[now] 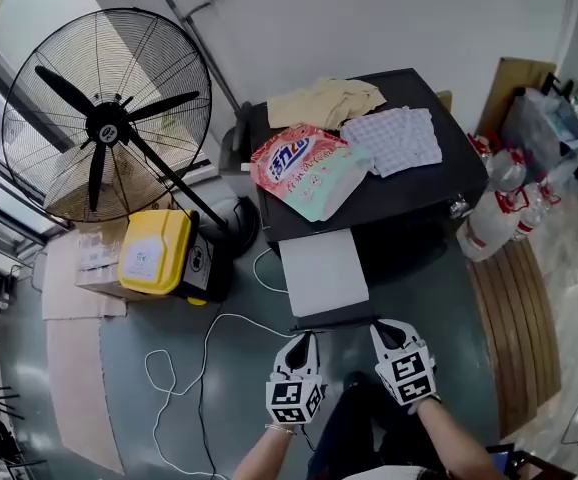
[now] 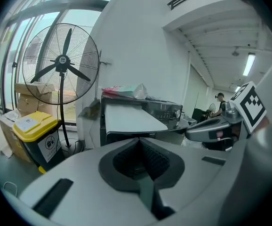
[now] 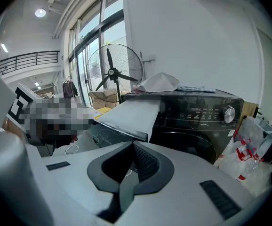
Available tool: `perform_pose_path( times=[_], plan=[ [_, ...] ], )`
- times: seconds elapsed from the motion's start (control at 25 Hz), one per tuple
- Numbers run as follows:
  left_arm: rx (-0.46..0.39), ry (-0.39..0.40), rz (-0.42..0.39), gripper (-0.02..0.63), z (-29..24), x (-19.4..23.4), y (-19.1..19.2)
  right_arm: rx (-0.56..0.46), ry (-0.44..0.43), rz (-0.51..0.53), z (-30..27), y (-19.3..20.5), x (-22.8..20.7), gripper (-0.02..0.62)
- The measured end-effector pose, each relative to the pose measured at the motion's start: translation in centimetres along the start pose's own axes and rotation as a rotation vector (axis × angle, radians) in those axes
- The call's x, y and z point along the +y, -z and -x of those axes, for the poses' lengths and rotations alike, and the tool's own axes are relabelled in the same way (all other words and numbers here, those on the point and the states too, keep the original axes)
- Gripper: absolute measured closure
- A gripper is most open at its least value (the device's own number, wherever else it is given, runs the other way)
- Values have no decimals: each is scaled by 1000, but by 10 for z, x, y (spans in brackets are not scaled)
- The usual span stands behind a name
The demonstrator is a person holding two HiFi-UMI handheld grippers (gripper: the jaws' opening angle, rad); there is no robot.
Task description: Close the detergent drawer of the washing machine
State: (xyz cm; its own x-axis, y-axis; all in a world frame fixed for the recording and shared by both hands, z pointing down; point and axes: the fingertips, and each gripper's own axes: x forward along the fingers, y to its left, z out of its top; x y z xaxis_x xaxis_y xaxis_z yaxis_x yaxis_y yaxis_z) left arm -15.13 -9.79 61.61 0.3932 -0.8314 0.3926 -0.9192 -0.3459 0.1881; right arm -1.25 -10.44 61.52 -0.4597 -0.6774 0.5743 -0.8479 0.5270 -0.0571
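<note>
**Item: detergent drawer (image 1: 322,268), washing machine (image 1: 419,193).** The drawer is seen fully drawn out from the upper left of the black machine front. Its pale tray is exposed and its dark front panel is turned toward the person. In the right gripper view it is shown projecting well clear of the control panel.

**Tools.**
- The left gripper (image 1: 304,343) is held just before the drawer's front panel. Its jaws are brought together and nothing is held between them.
- The right gripper (image 1: 384,333) is held beside it at the same edge. Its jaws are likewise pressed together on nothing.
- Contact with the panel cannot be confirmed from any view.

**Status of task.** The closing is judged not yet begun, since no part of the drawer is seen pushed in. The grippers are judged to be placed for a push. The whole travel of the drawer back into the machine is left to be done.

**Other contents.** A detergent bag (image 1: 304,168) and folded clothes (image 1: 399,138) are laid on the machine top. A standing fan (image 1: 104,118) and a yellow bin (image 1: 154,253) are set to the left.
</note>
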Motion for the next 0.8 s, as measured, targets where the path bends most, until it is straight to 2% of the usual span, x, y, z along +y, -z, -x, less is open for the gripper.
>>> perform_pose_path(
  times=[0.8],
  plan=[
    [17,32,-38,591,-2,0,0,-11,24,-57,0,-2,-2,571]
  ],
)
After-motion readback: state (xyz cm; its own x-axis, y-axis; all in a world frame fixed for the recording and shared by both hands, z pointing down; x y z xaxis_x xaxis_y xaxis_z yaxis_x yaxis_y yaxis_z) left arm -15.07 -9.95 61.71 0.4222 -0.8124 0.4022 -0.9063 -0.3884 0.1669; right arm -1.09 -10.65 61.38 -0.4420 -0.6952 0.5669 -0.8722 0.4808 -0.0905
